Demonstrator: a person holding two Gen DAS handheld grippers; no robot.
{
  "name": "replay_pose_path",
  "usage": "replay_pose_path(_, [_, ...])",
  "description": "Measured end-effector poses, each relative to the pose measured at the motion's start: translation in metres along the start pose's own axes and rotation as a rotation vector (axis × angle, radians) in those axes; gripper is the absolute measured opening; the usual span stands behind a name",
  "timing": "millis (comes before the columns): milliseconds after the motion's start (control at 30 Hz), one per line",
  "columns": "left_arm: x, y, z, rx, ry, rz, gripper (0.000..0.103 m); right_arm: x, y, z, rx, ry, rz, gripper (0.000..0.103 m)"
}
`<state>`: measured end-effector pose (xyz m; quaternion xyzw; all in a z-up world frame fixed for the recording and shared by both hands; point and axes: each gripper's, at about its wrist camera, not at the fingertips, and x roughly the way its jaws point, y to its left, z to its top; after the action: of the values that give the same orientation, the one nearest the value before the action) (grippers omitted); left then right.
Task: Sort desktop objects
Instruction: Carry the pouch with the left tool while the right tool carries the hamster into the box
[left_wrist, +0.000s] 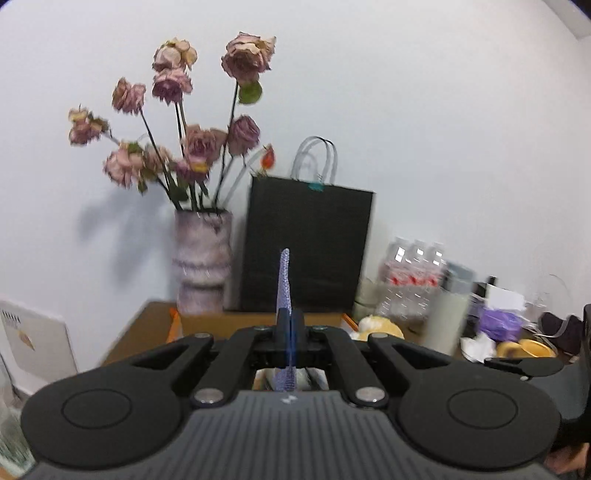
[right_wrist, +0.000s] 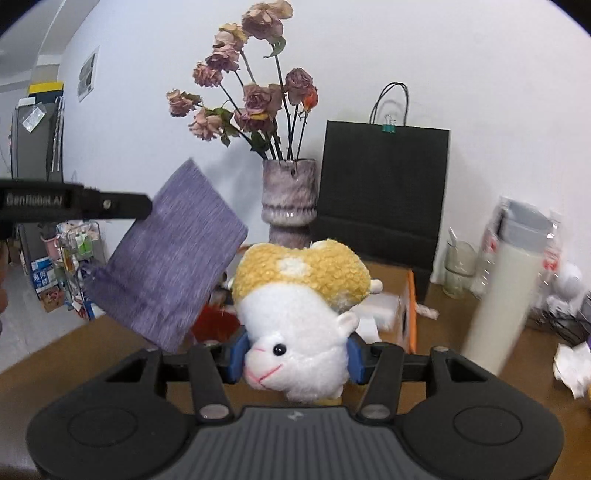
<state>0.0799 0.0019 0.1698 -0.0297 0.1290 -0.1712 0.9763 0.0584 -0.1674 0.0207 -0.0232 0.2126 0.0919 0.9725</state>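
Observation:
My left gripper (left_wrist: 290, 325) is shut on a thin purple fabric pouch (left_wrist: 284, 280), seen edge-on and sticking up past the fingertips. In the right wrist view the same pouch (right_wrist: 170, 266) hangs tilted in the air at the left, pinched at its upper corner by the left gripper (right_wrist: 146, 206). My right gripper (right_wrist: 295, 356) holds a white plush sheep with a yellow woolly back (right_wrist: 295, 310) above the wooden table (right_wrist: 55, 362). Both blue pads (right_wrist: 236, 354) press into the sheep's head from either side.
A vase of dried roses (right_wrist: 290, 199) and a black paper bag (right_wrist: 380, 192) stand against the wall. An orange-edged cardboard box (right_wrist: 406, 306) lies below the sheep. At the right are a white cylinder (right_wrist: 506, 302), water bottles (left_wrist: 413, 273) and crumpled tissue (right_wrist: 572, 365).

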Motion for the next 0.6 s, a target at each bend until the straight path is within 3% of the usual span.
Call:
replay_pose_path(267, [0.092, 0.031, 0.048, -0.003, 0.079, 0.022, 0.001, 0.098, -0.007, 0.076, -0.010, 0.087, -0.021, 0.051])
replay_pose_path(333, [0.117, 0.041, 0.051, -0.053, 0.121, 0.009, 0.001, 0.126, -0.008, 0.089, 0.010, 0.127, -0.011, 0.051])
replay_pose_path(467, [0.158, 0.062, 0.044, -0.166, 0.203, -0.024, 0.001, 0.184, -0.014, 0.099, 0.080, 0.246, -0.047, 0.051])
replay_pose_path(600, [0.212, 0.074, 0.020, -0.153, 0.361, 0.049, 0.001, 0.241, -0.025, 0.091, 0.138, 0.377, -0.083, 0.051])
